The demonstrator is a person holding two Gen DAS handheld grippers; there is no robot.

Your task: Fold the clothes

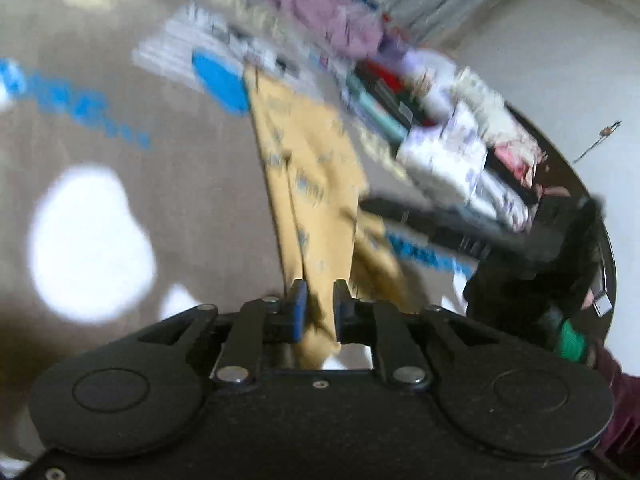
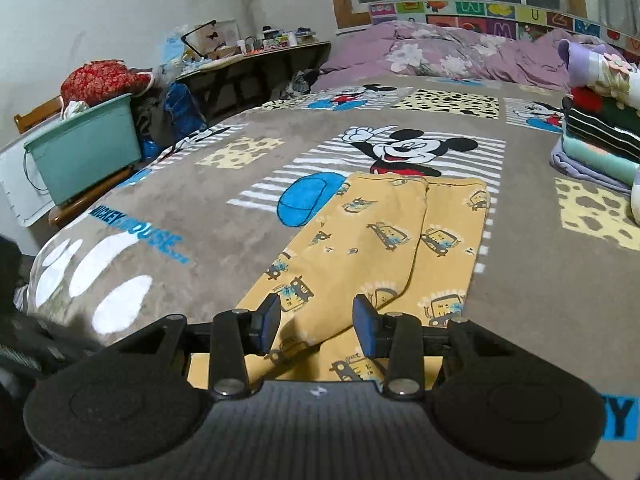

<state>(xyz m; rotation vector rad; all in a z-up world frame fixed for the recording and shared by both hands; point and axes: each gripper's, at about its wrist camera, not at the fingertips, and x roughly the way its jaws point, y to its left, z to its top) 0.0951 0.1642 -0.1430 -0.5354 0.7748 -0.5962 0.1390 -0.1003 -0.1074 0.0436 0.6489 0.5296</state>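
Yellow trousers (image 2: 372,240) with a car print lie flat on the grey Mickey Mouse bedspread (image 2: 192,208), legs side by side and pointing away. My right gripper (image 2: 316,322) hovers open just above their near end, with cloth showing below the gap and the pads not touching it. In the blurred left wrist view the trousers (image 1: 312,168) stretch away from my left gripper (image 1: 320,308), which is shut on a pinched fold of the yellow cloth at their near end. A dark blurred shape (image 1: 532,240) with a hand behind it is at the right.
A stack of folded clothes (image 2: 600,140) stands on the bed's right side and appears in the left wrist view as a stack of clothes (image 1: 452,152). A purple quilt (image 2: 440,52) lies at the bed's head. A teal bin (image 2: 88,148) and a cluttered desk (image 2: 260,56) stand left of the bed.
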